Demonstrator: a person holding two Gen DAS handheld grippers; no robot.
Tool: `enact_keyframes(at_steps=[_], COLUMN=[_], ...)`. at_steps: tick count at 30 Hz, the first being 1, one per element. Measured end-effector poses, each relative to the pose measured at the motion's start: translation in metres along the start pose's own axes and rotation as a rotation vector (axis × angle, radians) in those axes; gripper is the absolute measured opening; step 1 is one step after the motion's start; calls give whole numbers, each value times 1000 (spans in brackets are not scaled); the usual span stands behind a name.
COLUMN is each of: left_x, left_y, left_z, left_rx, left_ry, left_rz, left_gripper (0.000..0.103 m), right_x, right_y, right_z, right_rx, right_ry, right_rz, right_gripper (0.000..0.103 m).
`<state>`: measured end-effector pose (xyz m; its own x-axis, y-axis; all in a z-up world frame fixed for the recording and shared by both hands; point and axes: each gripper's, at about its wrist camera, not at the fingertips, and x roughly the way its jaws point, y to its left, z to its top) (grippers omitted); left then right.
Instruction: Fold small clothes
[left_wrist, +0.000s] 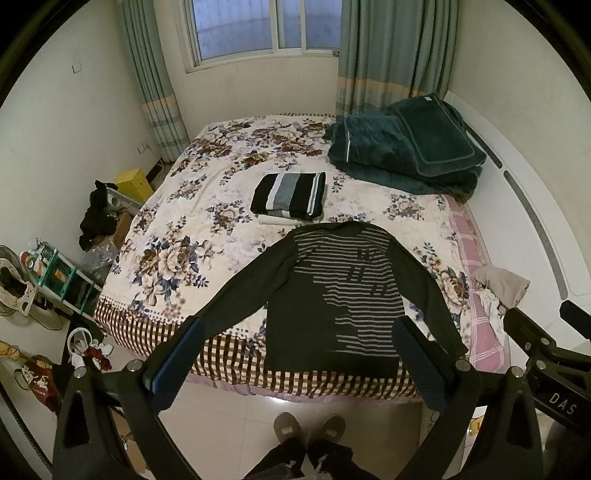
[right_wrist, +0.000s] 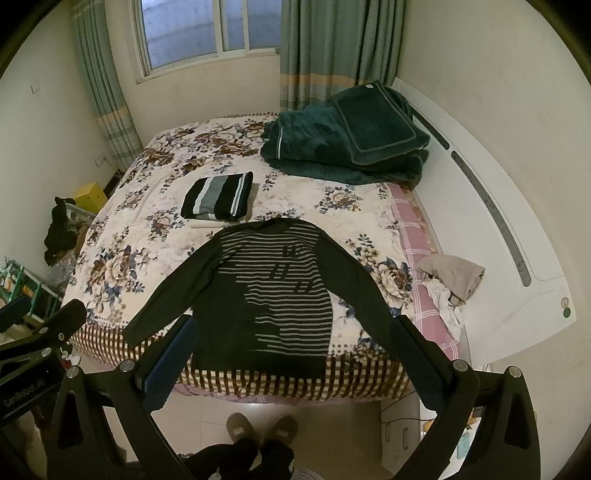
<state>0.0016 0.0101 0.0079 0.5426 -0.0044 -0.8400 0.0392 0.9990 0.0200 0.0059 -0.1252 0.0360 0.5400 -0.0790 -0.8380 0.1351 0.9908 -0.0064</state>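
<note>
Dark long-sleeved striped knit sweater (left_wrist: 332, 295) spread flat on floral bed quilt (left_wrist: 177, 236), ahead of both grippers. Left gripper (left_wrist: 295, 350) and right gripper (right_wrist: 291, 347) held apart, empty. Folding judged unstarted; sleeve grasp required next.

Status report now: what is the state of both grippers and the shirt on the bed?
Left gripper open, empty. Right gripper open, empty. Dark striped shirt flat on bed, sleeves spread, not yet folded. Folded striped garment beyond it, apart; nothing in the way.
</note>
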Motion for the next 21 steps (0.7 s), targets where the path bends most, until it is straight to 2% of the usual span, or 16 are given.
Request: enact_keyframes(at_steps=[10, 21], left_x=[-2, -12], left_y=[10, 7], left_z=[11, 8], left_rx=[9, 20], left_ry=[-4, -16], left_rz=[6, 16], left_gripper=[103, 103], right_x=[-12, -19], right_y=[5, 10], right_z=[6, 9], right_rx=[0, -5], right_ry=[-2, -3], right_rz=[0, 0], right_gripper=[103, 103])
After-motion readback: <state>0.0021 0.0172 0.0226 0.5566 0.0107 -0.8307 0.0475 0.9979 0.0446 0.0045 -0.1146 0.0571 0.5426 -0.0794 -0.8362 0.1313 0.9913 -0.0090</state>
